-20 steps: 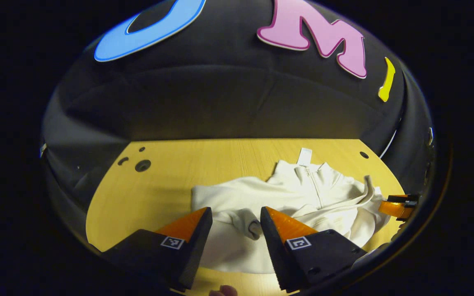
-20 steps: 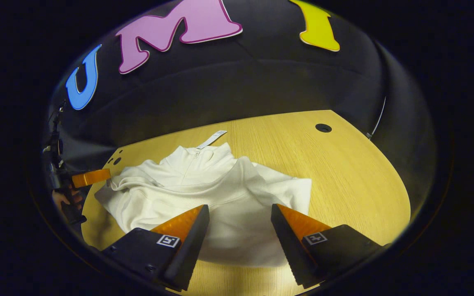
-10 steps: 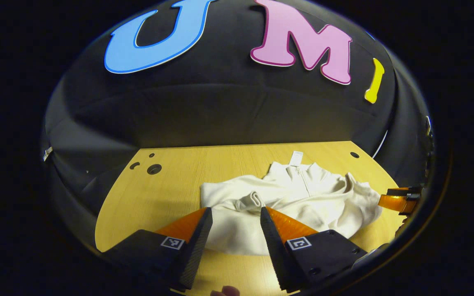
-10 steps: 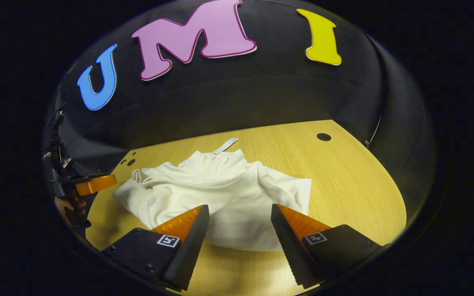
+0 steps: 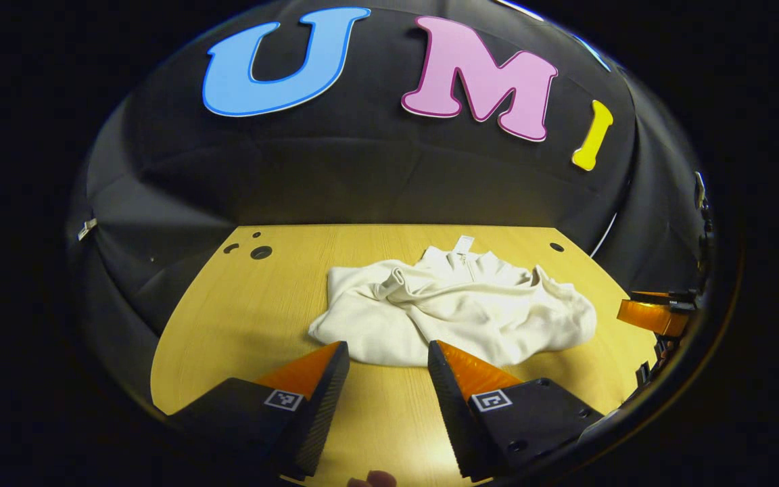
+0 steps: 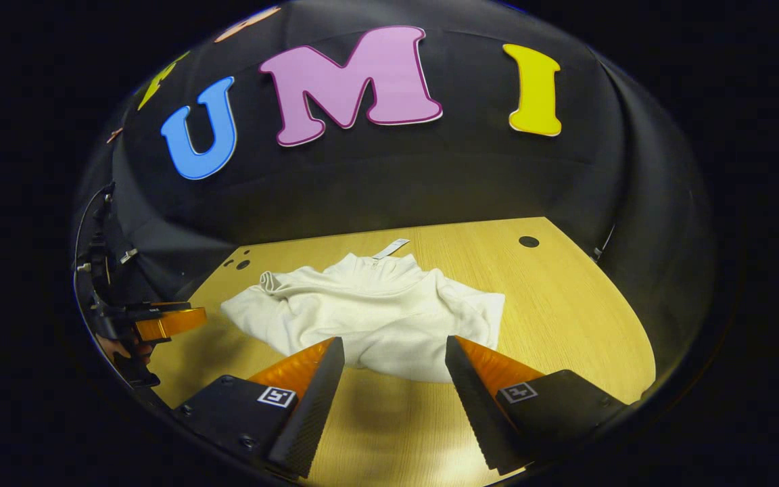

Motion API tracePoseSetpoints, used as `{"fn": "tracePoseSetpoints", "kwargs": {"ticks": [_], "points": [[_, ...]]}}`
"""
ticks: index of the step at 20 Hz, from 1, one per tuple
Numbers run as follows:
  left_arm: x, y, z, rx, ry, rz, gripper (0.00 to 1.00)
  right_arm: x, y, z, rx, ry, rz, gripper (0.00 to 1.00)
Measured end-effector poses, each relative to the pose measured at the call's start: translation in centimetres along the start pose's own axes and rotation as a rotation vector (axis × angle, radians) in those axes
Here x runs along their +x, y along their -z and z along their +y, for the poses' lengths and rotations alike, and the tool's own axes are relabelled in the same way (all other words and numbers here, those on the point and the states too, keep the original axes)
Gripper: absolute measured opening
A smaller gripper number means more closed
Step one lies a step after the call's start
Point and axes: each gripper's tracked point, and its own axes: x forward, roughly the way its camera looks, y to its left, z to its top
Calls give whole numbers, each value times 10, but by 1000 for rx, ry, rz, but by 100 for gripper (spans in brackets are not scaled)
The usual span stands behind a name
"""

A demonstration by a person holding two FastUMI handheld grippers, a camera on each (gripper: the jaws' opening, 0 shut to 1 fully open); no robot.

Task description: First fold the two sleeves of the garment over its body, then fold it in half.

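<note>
A cream zip-neck garment point(image 5: 457, 311) lies in a folded, rumpled bundle on the wooden table point(image 5: 254, 318), collar and tag toward the far wall. In the right gripper view the same garment point(image 6: 369, 314) sits just beyond the fingers. My left gripper point(image 5: 388, 352) is open, held above the table just short of the garment's near edge, with nothing between its fingers. My right gripper point(image 6: 395, 348) is open too, its fingertips at the garment's near hem without holding it. The right gripper point(image 5: 653, 314) also shows at the far right of the left gripper view, and the left gripper point(image 6: 159, 323) at the far left of the right gripper view.
The table has round holes at its far left corner point(image 5: 261, 252) and far right corner point(image 6: 529, 241). Bare wood point(image 6: 579, 318) stretches to the garment's right. A fingertip point(image 5: 370, 479) shows at the bottom edge. A hand point(image 6: 119, 346) holds the left gripper.
Both grippers have drawn back and up from the garment, which now looks smaller and farther off. The cuff that lay between my left fingers now rests on the bundle.
</note>
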Motion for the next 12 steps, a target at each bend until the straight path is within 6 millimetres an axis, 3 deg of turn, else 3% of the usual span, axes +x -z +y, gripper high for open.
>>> {"fn": "tracePoseSetpoints", "kwargs": {"ticks": [5,9,12], "points": [[-39,30,-13,-68,16,5,75,-30,22,21,-14,-62,25,93],[-48,60,-18,-43,16,60,75,-39,29,16,-7,-59,34,93],[-53,60,-22,-39,23,58,76,-39,34,16,16,-56,35,93]]}}
